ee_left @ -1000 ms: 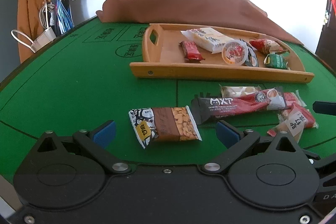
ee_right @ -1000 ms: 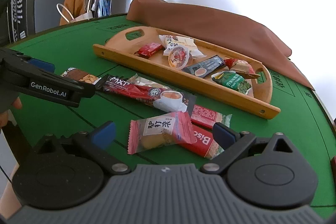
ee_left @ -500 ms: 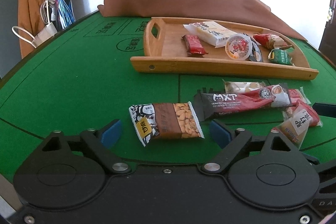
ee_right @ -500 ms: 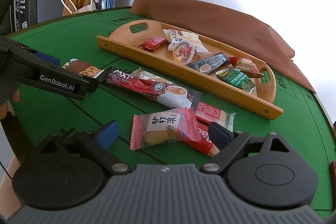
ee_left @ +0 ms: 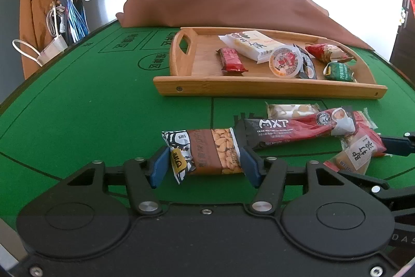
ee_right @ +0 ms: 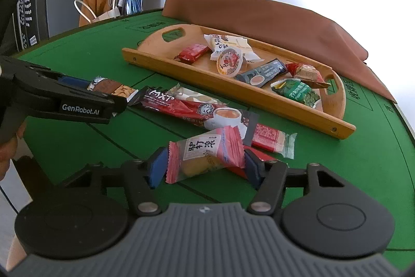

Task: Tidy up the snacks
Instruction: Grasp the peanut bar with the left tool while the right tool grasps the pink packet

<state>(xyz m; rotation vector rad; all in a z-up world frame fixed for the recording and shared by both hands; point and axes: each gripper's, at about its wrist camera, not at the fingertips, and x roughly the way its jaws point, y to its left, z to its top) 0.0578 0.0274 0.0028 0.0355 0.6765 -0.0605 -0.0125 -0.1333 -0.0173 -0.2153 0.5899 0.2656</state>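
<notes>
Left gripper [ee_left: 205, 164] clasped the peanut bar [ee_left: 205, 151] and right gripper [ee_right: 205, 168] the pink packet [ee_right: 207, 155], both on the table [ee_left: 90, 108]; lifting straight should spare neighbouring wrappers before the tray [ee_left: 269, 90].

Both cams ride low over the green table [ee_left: 90, 108], close to the snacks. Left wrist looks straight at the wooden tray [ee_left: 259, 88]; right wrist sits further right, angled left, probably slightly higher. Shared: tray [ee_right: 233, 92], MXT stick [ee_left: 293, 129] [ee_right: 181, 103], brown cloth [ee_left: 233, 7]. Left claw [ee_right: 114, 98] shows in the right view.
</notes>
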